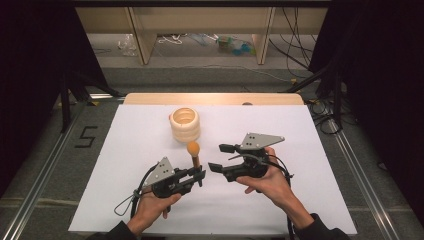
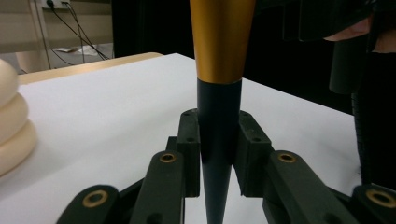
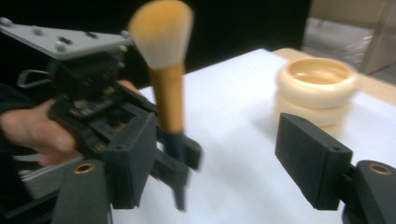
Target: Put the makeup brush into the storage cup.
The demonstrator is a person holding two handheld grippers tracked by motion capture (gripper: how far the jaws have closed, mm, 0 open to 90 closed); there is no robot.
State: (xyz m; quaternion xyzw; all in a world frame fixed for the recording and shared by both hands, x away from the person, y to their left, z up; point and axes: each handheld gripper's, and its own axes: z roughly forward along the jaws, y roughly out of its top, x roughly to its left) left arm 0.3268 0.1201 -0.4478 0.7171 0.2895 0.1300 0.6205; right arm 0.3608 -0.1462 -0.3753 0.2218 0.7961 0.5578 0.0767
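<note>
The left gripper (image 1: 200, 176) is holding a makeup brush (image 1: 194, 155) upright above the white desk (image 1: 125, 165), its jaws clamped on the dark lower handle, as the left gripper view is showing, where the black stem (image 2: 217, 140) is sitting squeezed between the two pads (image 2: 189, 140) and the gold ferrule is rising out of the top edge. In the high view the orange bristle head is pointing upward and standing just in front of a cream ribbed holder (image 1: 184, 125), which is resting near the far middle of the desk, close to the brush but apart from it. The right gripper (image 1: 218, 157) is waiting just right of the brush with its jaws spread wide and nothing between them; its own view is showing the brush (image 3: 166, 84) to the left of the gap and the holder (image 3: 317, 86) beyond the right-hand pad. Judging by this layout, the step in hand is probably carrying the brush toward the holder or passing it across to the open gripper; either move is calling for keeping the brush vertical, lining it up over the holder's opening, and avoiding its rim. The only readable writing is a dark "5" (image 1: 86, 137) marked on the floor left of the desk; no brand or label is showing on the brush or holder.
</note>
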